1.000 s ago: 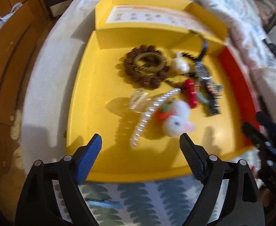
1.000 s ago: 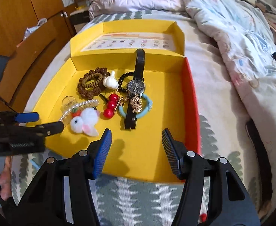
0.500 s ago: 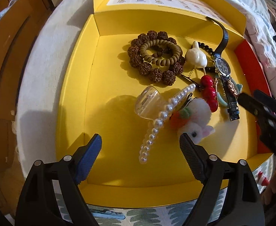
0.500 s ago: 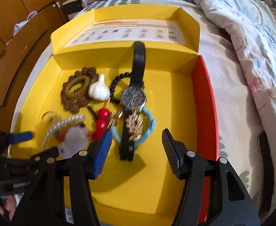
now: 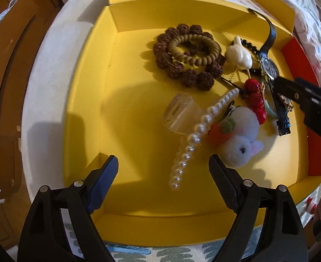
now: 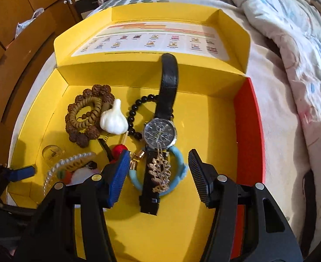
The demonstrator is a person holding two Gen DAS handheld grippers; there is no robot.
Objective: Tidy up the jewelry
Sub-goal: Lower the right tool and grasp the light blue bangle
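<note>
yellow box (image 5: 90,100) on bed. left gripper (image 5: 162,185) jaws wide apart, nothing between, above pearl clip (image 5: 201,131) at box's near left. right gripper (image 6: 158,172) jaws apart, gripping nothing, straddling watch (image 6: 159,133) strap, gold chain (image 6: 160,174) and blue ring (image 6: 179,170), centre right. bead bracelets (image 6: 84,114) far left.

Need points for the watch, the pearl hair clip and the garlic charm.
watch (image 6: 159,132), right wrist view, on the dark dial face.
pearl hair clip (image 5: 201,128), left wrist view, on the middle of the pearl row.
garlic charm (image 6: 114,121), right wrist view, on the white bulb.
</note>
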